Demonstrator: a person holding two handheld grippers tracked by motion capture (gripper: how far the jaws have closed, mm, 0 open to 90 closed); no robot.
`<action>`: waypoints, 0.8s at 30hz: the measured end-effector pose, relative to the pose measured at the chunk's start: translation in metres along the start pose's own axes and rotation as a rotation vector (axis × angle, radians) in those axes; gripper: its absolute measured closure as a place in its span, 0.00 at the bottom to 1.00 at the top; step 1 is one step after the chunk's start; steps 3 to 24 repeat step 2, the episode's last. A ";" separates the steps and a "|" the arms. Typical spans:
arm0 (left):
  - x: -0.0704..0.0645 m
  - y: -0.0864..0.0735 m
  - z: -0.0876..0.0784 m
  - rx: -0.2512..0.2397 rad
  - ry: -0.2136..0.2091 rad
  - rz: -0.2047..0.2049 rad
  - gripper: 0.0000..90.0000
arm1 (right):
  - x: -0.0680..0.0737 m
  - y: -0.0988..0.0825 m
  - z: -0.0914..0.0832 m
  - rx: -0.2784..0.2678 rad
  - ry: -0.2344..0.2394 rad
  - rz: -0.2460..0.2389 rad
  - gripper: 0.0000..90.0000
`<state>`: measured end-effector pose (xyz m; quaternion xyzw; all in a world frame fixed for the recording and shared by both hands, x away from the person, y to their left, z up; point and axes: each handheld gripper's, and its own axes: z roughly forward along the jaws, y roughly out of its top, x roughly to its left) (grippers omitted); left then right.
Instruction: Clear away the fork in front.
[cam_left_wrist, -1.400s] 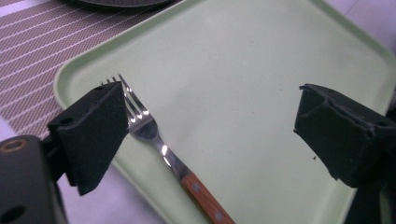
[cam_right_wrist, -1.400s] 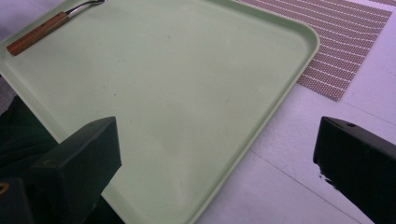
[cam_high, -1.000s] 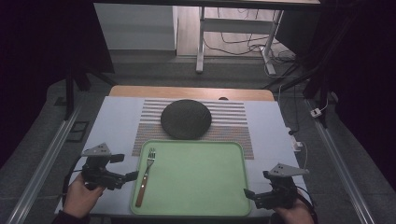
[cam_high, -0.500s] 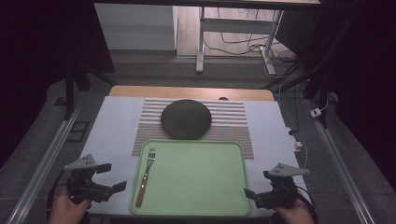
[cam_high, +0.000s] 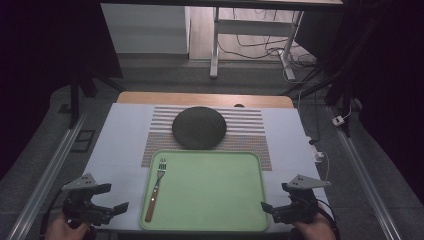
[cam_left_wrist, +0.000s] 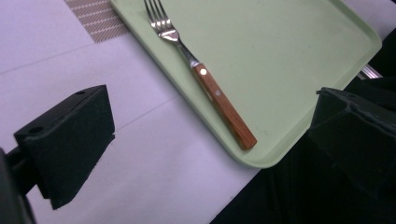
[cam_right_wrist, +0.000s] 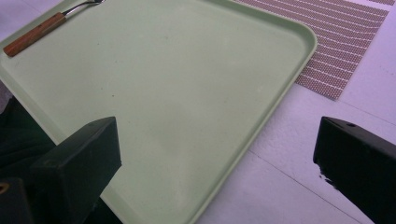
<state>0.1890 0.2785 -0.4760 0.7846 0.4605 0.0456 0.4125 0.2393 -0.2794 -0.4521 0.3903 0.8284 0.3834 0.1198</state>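
Lying along the left side of my pale green rectangular plastic tray (cam_high: 215, 190) is a steel fork with a reddish wooden handle (cam_high: 154, 192), tines pointing away from me. My left tool (cam_high: 107, 210) hovers at the table's (cam_high: 120, 135) near left corner, just beside the tray, jaws wide apart and empty. My right tool (cam_high: 274, 210) sits at the tray's near right corner, jaws also wide and empty. Beyond the tray, a round dark grey plate (cam_high: 199, 127) rests on a brown-and-white striped woven placemat (cam_high: 250, 131). No brand, label or writing is readable anywhere.
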 end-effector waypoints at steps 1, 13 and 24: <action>0.001 0.000 0.000 0.004 -0.003 -0.009 0.00 | 0.000 0.000 0.000 0.001 0.000 -0.001 0.01; 0.002 0.001 0.001 0.010 -0.004 -0.019 0.00 | 0.000 0.000 0.000 0.002 -0.001 -0.002 0.01; 0.002 0.001 0.001 0.010 -0.004 -0.019 0.00 | 0.000 0.000 0.000 0.002 -0.001 -0.002 0.01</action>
